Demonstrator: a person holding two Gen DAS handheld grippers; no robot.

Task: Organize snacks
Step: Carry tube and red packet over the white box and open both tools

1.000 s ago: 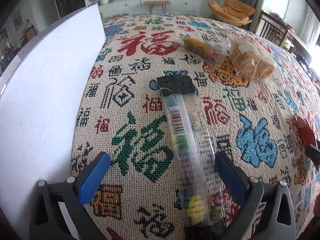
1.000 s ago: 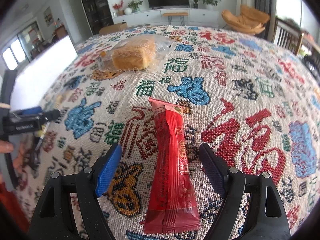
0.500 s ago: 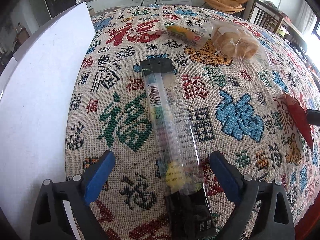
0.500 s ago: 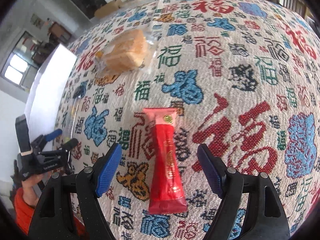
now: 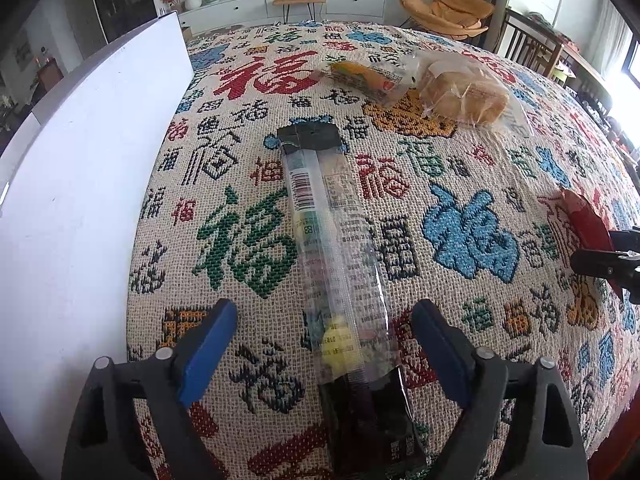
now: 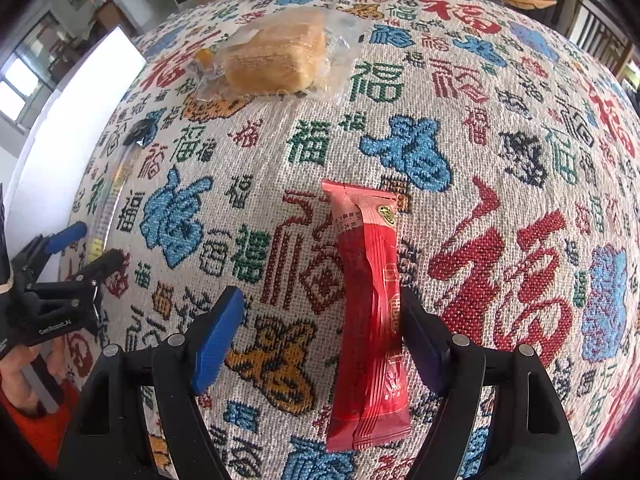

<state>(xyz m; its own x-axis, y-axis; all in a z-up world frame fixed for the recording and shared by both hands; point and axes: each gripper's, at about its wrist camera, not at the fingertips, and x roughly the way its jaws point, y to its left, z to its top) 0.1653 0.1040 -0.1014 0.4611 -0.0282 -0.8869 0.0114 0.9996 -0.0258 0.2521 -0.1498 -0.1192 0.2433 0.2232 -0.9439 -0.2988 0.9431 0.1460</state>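
On the counter (image 5: 472, 184), spread with a woven cloth of coloured characters, the snacks lie well apart. Between the blue pads of the left tool (image 5: 324, 340) lies a long clear snack packet (image 5: 332, 248) with a black top end, running straight away from the camera; the jaws have just been closing, yet both pads stand clear of the wrapper on either side, so nothing is gripped. A white board (image 5: 80, 184) runs along the counter's left edge. Farther off sit a bagged sponge cake (image 5: 464, 94) and, just beside it, a yellow-orange packet (image 5: 364, 78).

From the right wrist view, the right tool (image 6: 320, 332) straddles a red snack packet (image 6: 370, 320) lying lengthwise on the cloth. Its jaws stand wide; the left pad is well off the packet, while the right pad sits at the wrapper's edge, possibly brushing it, though the view does not settle that. The left tool shows at the far left there, held in a person's hand (image 6: 24, 372).
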